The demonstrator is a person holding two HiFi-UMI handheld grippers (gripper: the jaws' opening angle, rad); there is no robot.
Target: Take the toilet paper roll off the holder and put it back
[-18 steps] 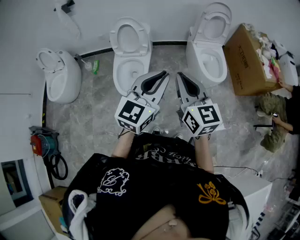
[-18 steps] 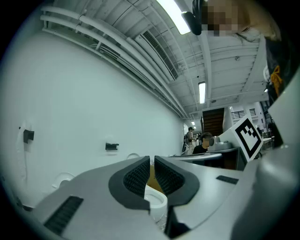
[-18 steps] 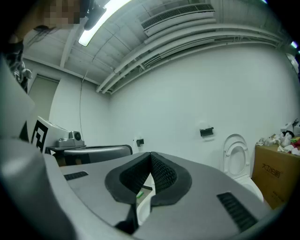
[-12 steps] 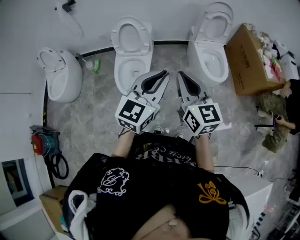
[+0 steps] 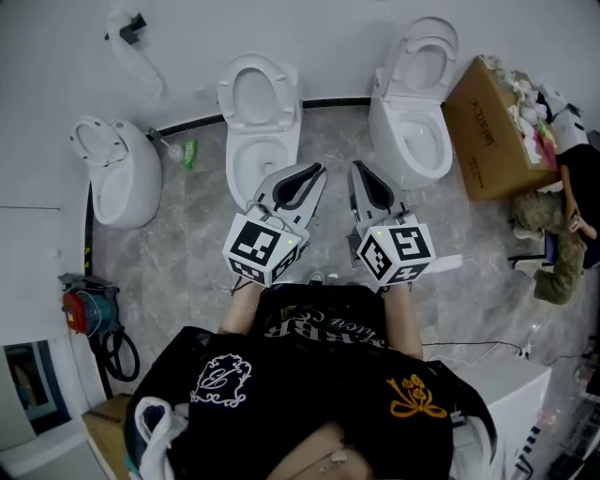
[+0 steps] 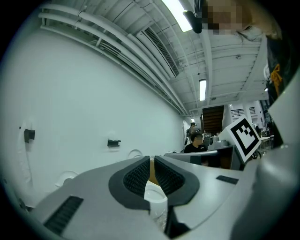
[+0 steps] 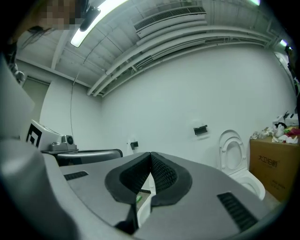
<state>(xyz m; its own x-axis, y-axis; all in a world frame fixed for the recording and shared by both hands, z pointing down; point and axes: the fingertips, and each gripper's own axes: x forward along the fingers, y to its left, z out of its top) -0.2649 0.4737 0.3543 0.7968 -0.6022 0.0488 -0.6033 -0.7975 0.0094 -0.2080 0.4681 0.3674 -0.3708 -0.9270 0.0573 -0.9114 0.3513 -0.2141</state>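
Observation:
A black wall holder (image 5: 132, 25) sits high on the white wall at the far left, and a white strip of toilet paper (image 5: 142, 67) hangs from it. It also shows in the left gripper view as a small black holder (image 6: 29, 135). A second black bracket (image 6: 114, 143) is on the wall farther right, and this bracket (image 7: 200, 130) appears in the right gripper view too. My left gripper (image 5: 321, 169) and right gripper (image 5: 355, 167) are held level side by side in front of my body, far from the wall. Both are shut with nothing in them.
Three white toilets stand along the wall: left (image 5: 112, 164), middle (image 5: 258, 117), right (image 5: 417, 94). A cardboard box (image 5: 487, 131) full of items and a seated person (image 5: 567, 225) are at the right. A red device (image 5: 80, 305) with a hose sits at the left.
The head view has shifted slightly, so the whole scene sits a little lower. Both grippers keep their place side by side and stay shut.

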